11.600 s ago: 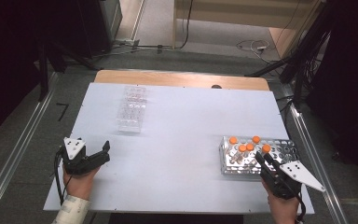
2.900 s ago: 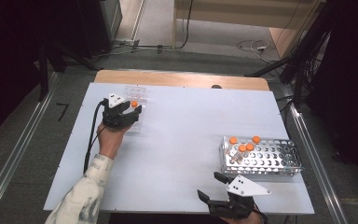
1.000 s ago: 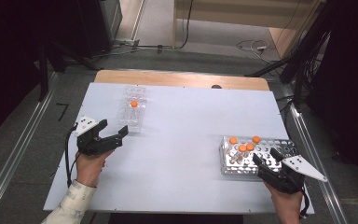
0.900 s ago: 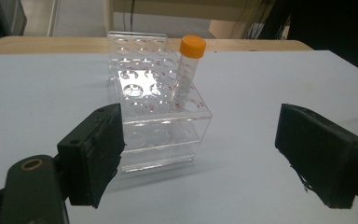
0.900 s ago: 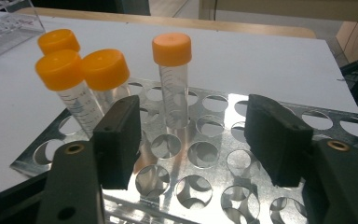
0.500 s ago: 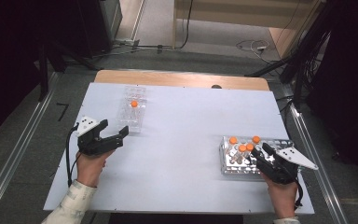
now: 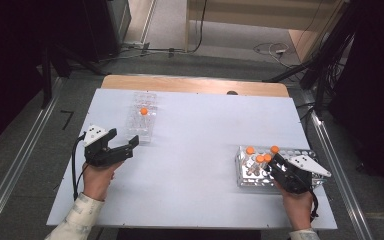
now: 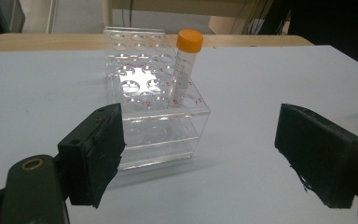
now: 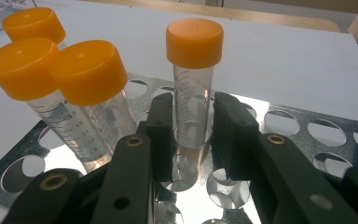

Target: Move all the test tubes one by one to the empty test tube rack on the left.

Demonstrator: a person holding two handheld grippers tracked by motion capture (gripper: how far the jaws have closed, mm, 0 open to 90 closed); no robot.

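The right claw (image 9: 193,135) has just been closing and now grips an orange-capped tube (image 9: 193,93) standing in the metal rack (image 9: 307,135); extraction can follow. The left claw (image 8: 214,154) stands wide, facing the clear rack (image 8: 154,107).

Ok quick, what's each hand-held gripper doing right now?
Left hand-held gripper: open, holding nothing, facing the clear rack.
Right hand-held gripper: has just been closing, shut on an orange-capped tube.

Black tool (image 7: 130,145) with grey plate, black cable; pale patterned sleeve (image 7: 80,222).
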